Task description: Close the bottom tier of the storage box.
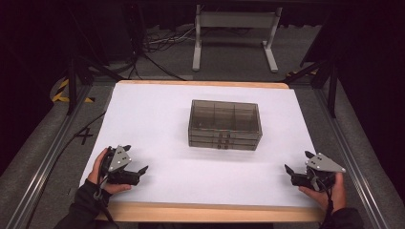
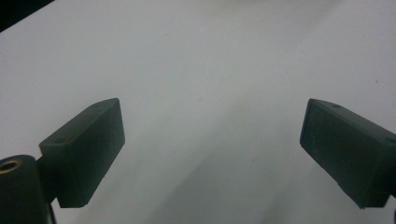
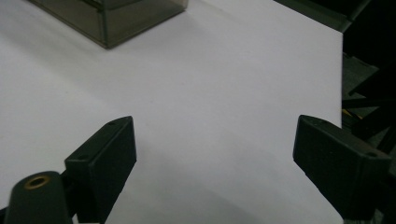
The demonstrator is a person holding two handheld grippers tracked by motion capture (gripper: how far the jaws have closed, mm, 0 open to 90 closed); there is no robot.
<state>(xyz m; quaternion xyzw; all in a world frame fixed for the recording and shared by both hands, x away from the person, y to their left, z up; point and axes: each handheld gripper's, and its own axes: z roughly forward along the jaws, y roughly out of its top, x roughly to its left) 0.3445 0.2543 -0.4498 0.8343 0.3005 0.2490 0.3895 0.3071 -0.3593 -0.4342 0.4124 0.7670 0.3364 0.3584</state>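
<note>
Left claw point(image 1: 135, 159) and right claw point(image 1: 297, 161) both wide, empty, low over white surface point(image 1: 157, 119); smoky drawer box point(image 1: 225, 124) ahead between them; room dark.

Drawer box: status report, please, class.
Left gripper open, right gripper open, both empty. Drawer box mid-table, untouched, drawers shut. Path clear.

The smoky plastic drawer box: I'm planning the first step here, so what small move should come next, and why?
Probably bring the right gripper forward toward the drawer box. Both it and the left gripper sit open and empty at the near corners of the table, well short of the box, whose drawers look closed.
</note>
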